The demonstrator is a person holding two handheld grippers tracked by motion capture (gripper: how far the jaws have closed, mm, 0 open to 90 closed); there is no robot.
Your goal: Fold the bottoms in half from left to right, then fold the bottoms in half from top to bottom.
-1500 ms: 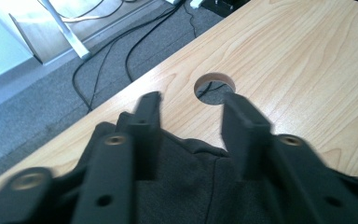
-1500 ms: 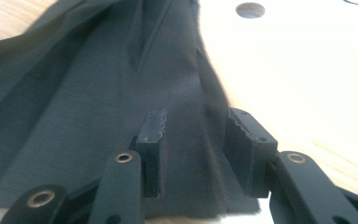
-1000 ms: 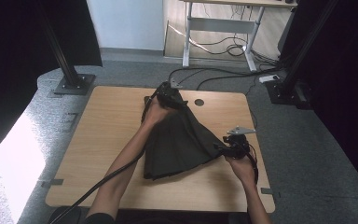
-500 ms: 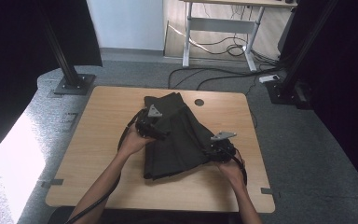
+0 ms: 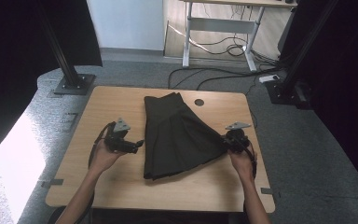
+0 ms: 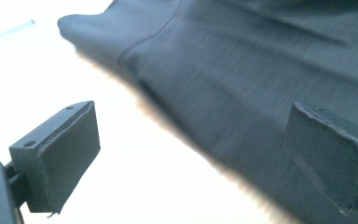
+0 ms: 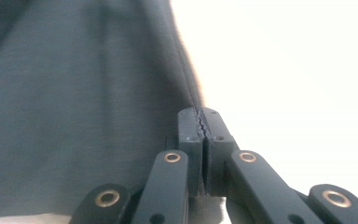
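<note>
A dark pleated garment (image 5: 177, 135) lies flat on the wooden table (image 5: 102, 107), narrow end far and wide hem near. My left gripper (image 5: 139, 144) rests just left of the cloth's left edge. Its jaws have just been opening and stand wide, with nothing between them. In the left gripper view the garment (image 6: 261, 70) lies ahead of my left gripper (image 6: 193, 135). My right gripper (image 5: 226, 141) sits at the garment's right corner. Its jaws have just closed. In the right gripper view my right gripper (image 7: 200, 112) pinches the hem edge of the garment (image 7: 74, 93).
A round cable hole (image 5: 199, 101) lies in the table just right of the garment's far end. Black stand bases (image 5: 74, 84) (image 5: 284, 91) sit on the floor beyond both far corners. Cables (image 5: 214, 74) trail on the carpet behind the table.
My left hand came back from the garment's far end to the near left and let the cloth go. The garment now lies spread flat. My right gripper's jaws closed at the right corner.
</note>
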